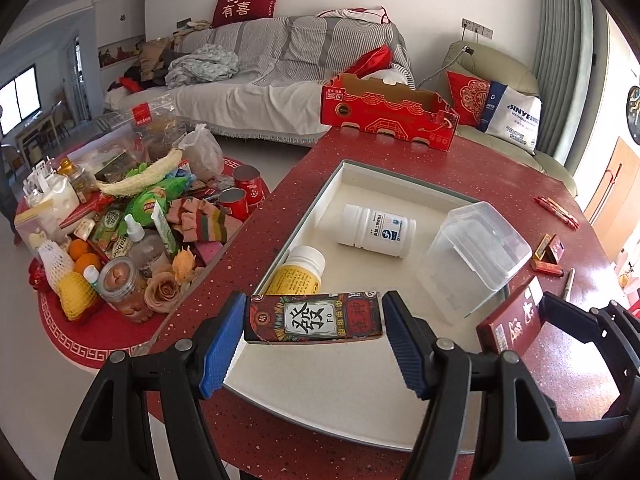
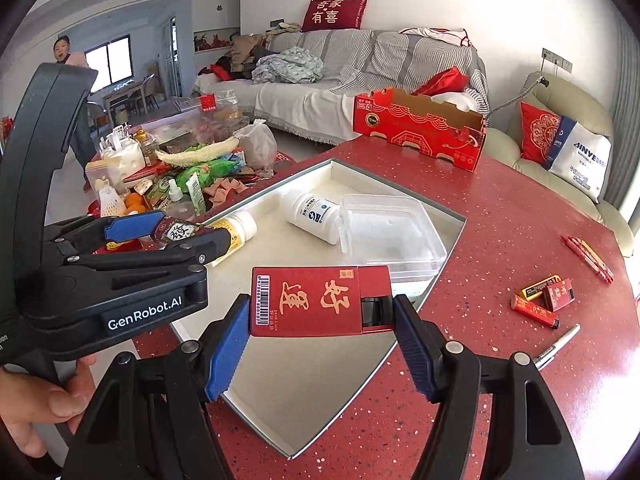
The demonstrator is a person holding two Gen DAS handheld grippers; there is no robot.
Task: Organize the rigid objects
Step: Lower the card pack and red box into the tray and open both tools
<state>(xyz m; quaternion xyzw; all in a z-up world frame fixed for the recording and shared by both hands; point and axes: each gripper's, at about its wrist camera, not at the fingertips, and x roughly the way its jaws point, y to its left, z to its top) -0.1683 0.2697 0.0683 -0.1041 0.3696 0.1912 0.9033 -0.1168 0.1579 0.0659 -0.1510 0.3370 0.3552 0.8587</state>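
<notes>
A red speckled table (image 2: 500, 216) carries a shallow white tray (image 2: 404, 184) as its central item, with an open red carton (image 2: 420, 132) beyond the tray and, to the tray's right, red pencils (image 2: 588, 258), small red and yellow boxes (image 2: 542, 298) and a pen (image 2: 558, 346).

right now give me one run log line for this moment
left gripper: shut on patterned box | right gripper: shut on red box | both over tray | two bottles, clear tub in tray
</notes>
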